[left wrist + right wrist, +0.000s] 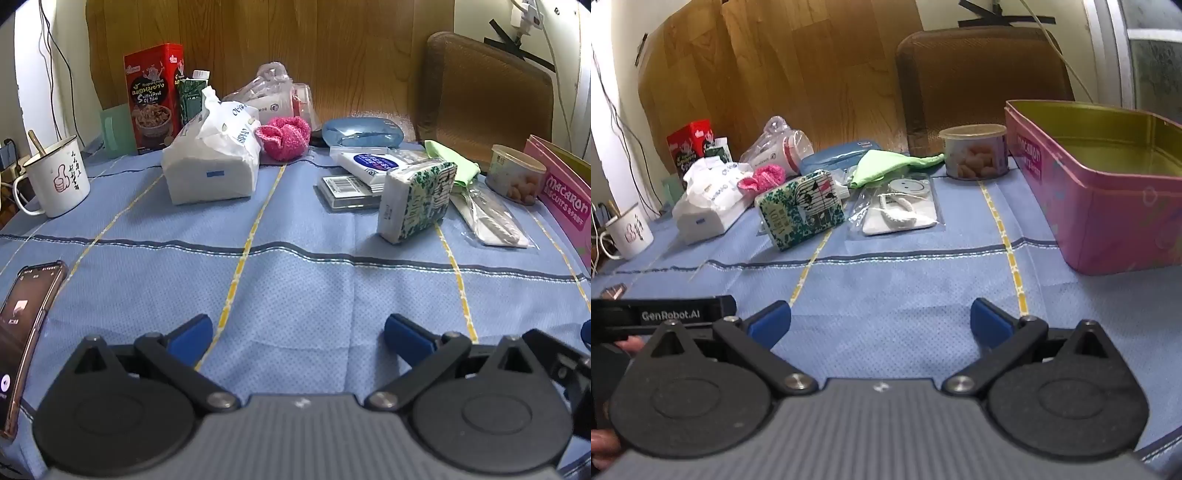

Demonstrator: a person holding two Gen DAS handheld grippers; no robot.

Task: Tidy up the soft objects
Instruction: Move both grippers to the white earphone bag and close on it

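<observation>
Right now a blue tablecloth [295, 280] with yellow lines covers the whole table. A brown chair [979, 81] stands behind the table, in front of a wooden wall.

Next biggest is the pink macaron tin [1108, 206]. It sits at the right side with no lid on, and the inside is gold and bare.

A big white pack of tissues [210, 166] lies at the back left, with its wrapper torn open on top. Behind it stands a red food box [153, 96] with a green carton just beside it. A clear plastic bag [269, 92] with something white inside lies near the wall.

A white mug [57, 177] with a spoon in it stands at the far left. A phone [26, 332] lies at the near left edge.

In the middle a small green and white tissue pack [417, 199] leans tilted on some flat boxes. A fluffy pink knit thing [284, 136] sits between the two tissue packs, farther back. A soft green cloth [886, 166] lies behind the small pack, near a blue case [362, 134].

A flat clear packet [897, 210] with a smiley face and a white cord lies beside the small pack. A little round tub of snacks [975, 151] stands just beside the tin.

The left gripper [298, 334] hangs over bare cloth with its blue fingers spread wide and nothing between them. The right gripper [881, 323] is wide apart too and grips nothing. Both are well apart from the soft things.
</observation>
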